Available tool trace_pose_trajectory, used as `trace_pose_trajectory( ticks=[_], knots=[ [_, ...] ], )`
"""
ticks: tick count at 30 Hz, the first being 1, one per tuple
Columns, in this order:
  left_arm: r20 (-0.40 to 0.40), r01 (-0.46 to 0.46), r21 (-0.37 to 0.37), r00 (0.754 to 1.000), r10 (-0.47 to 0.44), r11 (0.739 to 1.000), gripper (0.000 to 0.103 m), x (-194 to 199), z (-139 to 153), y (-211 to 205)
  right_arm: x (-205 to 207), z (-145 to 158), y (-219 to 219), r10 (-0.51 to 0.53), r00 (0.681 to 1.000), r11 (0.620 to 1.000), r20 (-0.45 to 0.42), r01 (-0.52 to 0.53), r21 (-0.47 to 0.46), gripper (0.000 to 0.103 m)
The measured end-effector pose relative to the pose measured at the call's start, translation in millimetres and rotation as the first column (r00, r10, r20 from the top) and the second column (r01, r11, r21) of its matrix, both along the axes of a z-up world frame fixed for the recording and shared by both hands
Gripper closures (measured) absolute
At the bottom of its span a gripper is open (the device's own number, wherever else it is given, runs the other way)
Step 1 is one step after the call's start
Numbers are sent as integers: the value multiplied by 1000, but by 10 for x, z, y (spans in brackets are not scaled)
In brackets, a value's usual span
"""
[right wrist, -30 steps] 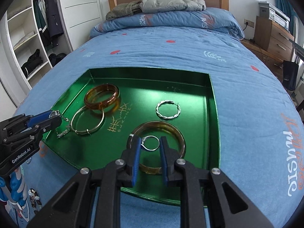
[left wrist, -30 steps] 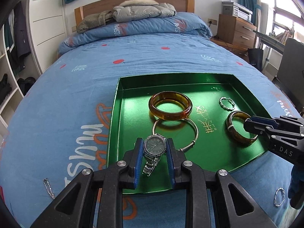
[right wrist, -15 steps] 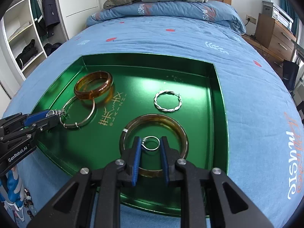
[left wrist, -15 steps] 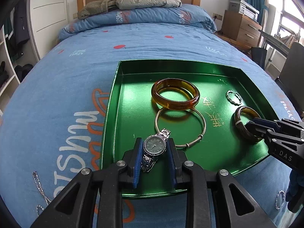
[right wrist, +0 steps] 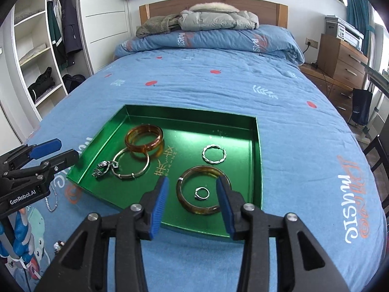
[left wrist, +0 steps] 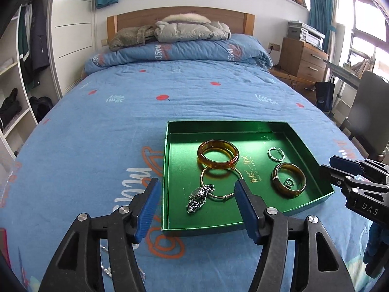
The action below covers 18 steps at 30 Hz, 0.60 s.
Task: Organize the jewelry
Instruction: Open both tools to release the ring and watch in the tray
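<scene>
left gripper (left wrist: 195, 204): spread wide, empty, above the tray's near-left corner.
right gripper (right wrist: 192, 200): spread wide, empty, fingers straddling the thin amber bangle (right wrist: 203, 189).
chain (right wrist: 51, 203): on the bedspread outside the tray; easy to miss or snag in fabric.
watch (left wrist: 199, 196): in the green tray (left wrist: 166, 170), overlapping the wire bangle (left wrist: 220, 182); could tangle.
small ring (right wrist: 201, 193): inside the thin bangle; a nudge could roll it away.
thick amber bangle (left wrist: 218, 154): farther back, resting on the wire bangle.

glossy green tray (left wrist: 306, 202), shiny metal watch (left wrist: 199, 196), translucent amber bangle (left wrist: 218, 157), matt cloth bedspread (left wrist: 97, 146).
</scene>
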<state>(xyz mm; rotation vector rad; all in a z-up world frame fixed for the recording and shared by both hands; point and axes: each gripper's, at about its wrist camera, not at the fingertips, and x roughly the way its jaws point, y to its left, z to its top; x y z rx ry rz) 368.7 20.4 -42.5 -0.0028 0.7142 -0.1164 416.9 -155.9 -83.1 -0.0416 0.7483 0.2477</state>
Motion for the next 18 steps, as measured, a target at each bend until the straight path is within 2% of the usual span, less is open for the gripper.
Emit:
trace_pose_trajectory(
  ticks=[9,18],
  knots=[
    [112,-11,-11,994,12,1000,32,-697,506,89,-770,504,55,3,996,1000,94,-5,15,60],
    [167,-48,-1,985,48,999,24,-1349,678,167,-1562,802,-3,-10,986,1000,165,8,9,60]
  ],
)
